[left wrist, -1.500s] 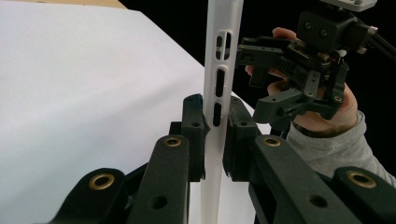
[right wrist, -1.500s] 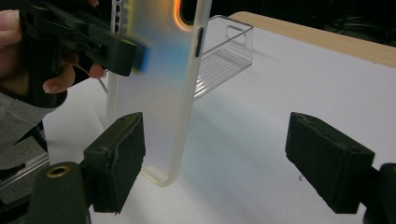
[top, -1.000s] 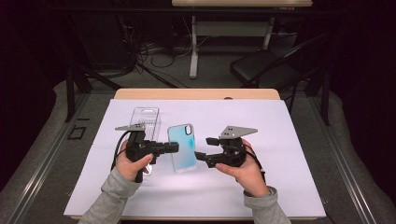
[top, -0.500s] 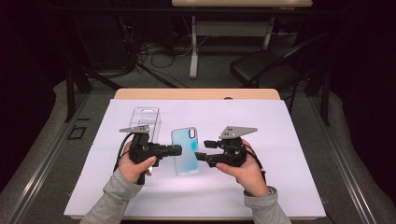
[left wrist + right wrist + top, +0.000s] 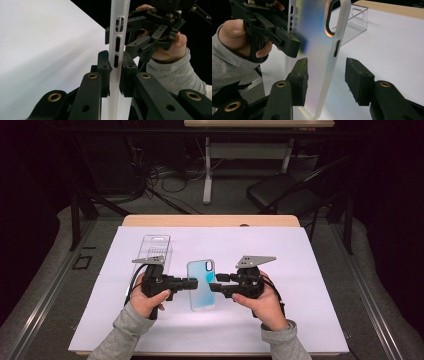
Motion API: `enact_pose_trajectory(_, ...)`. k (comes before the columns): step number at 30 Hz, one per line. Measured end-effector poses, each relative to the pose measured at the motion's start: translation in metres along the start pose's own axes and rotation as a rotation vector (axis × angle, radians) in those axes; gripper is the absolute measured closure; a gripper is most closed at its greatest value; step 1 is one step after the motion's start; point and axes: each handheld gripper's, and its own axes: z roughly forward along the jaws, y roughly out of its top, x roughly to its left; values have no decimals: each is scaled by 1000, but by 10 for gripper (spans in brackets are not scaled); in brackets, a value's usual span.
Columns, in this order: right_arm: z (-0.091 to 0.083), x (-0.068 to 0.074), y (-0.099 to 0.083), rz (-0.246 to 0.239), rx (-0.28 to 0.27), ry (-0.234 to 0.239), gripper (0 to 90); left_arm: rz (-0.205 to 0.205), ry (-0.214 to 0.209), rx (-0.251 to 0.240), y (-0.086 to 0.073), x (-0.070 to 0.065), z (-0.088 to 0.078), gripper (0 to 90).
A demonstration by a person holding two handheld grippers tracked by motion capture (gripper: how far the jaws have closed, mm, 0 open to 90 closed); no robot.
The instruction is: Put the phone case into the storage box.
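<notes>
A translucent pale-blue phone case [image 5: 201,285] is held on edge above the white sheet between the two grippers. My left gripper [image 5: 192,283] is shut on its left long edge; in the left gripper view both pads clamp the white rim [image 5: 117,50] just below the button slots. My right gripper [image 5: 214,287] comes in from the other side. Its jaws have just been closing with the case [image 5: 317,50] between them. The right pad [image 5: 359,80] still stands apart from the case's edge, so nothing is gripped there.
A clear plastic box [image 5: 155,247] lies on the white sheet [image 5: 310,270] behind the left hand. The wooden table edge [image 5: 210,220] is at the back. On the dark floor beyond stand a chair [image 5: 285,190] and cables.
The right gripper's jaws have narrowed around the case. The left gripper and the case have shifted slightly toward the near edge.
</notes>
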Motion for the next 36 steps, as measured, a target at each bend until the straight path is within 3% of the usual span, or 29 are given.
enact_pose_trajectory(7,2,-1,-2,44,0,25,580,2,-4,5,0,-1,2,814)
enact_pose_trajectory(36,0,-3,-3,57,7,23,759,5,-8,14,-1,-2,4,814)
